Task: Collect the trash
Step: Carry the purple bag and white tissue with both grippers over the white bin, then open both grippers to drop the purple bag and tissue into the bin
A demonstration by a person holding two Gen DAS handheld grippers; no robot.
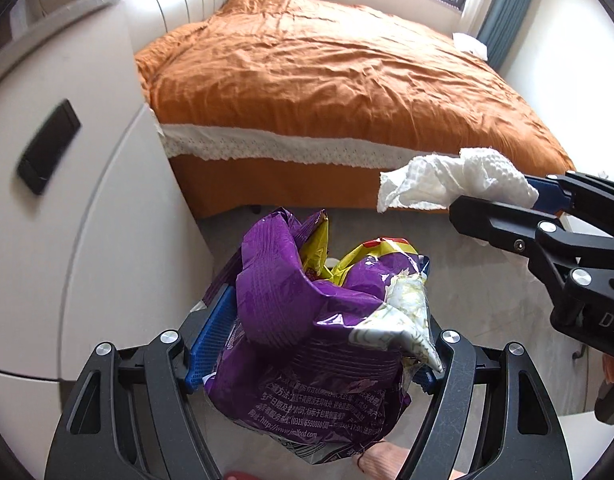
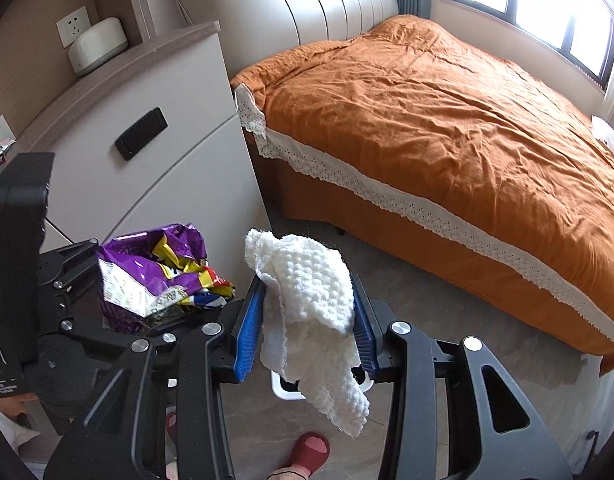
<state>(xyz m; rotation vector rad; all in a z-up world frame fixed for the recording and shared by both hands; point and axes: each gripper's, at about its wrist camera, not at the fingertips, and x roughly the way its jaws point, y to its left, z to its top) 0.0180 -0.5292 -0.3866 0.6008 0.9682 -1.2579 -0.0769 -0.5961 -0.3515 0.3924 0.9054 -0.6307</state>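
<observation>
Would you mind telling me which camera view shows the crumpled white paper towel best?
The right wrist view: the paper towel hangs front and centre between the right tongs' blue pads, textured folds clear. The left wrist view shows it only sideways near the frame's right edge, its gripped end hidden.

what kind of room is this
Most likely a home bedroom. A large bed with an orange cover fills most of the view, a padded cream headboard stands behind it, and a pale bedside cabinet sits next to it under a wall socket.
</observation>
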